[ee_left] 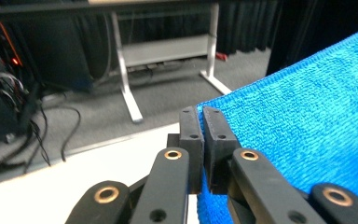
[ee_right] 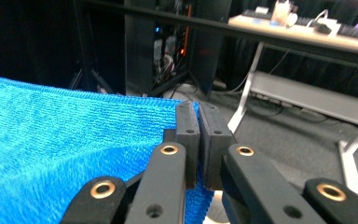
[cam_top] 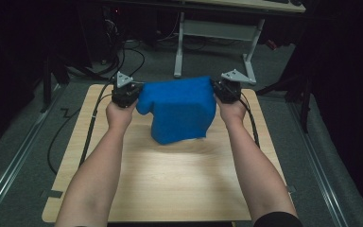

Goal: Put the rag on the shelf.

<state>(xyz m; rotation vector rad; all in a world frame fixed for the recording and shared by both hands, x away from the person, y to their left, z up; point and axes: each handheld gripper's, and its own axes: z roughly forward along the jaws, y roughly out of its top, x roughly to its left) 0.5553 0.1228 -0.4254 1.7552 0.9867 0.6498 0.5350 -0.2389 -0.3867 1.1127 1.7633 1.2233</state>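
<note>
A bright blue towel (cam_top: 178,109) hangs stretched between both grippers above the far half of the wooden table (cam_top: 170,179). My left gripper (cam_top: 131,91) is shut on the towel's left top corner (ee_left: 261,140), its jaws pressed together on the edge (ee_left: 202,116). On the other side, my right gripper (cam_top: 220,87) is shut on the right top corner, with the cloth (ee_right: 65,140) spreading away to the left of its closed jaws (ee_right: 198,112). The towel's lower part droops toward the tabletop.
Beyond the table's far edge stands a white-legged desk frame (cam_top: 217,33) on grey carpet, with cables (cam_top: 123,56) at the left. Dark curtains surround the area. Metal floor rails (cam_top: 14,156) run along both sides.
</note>
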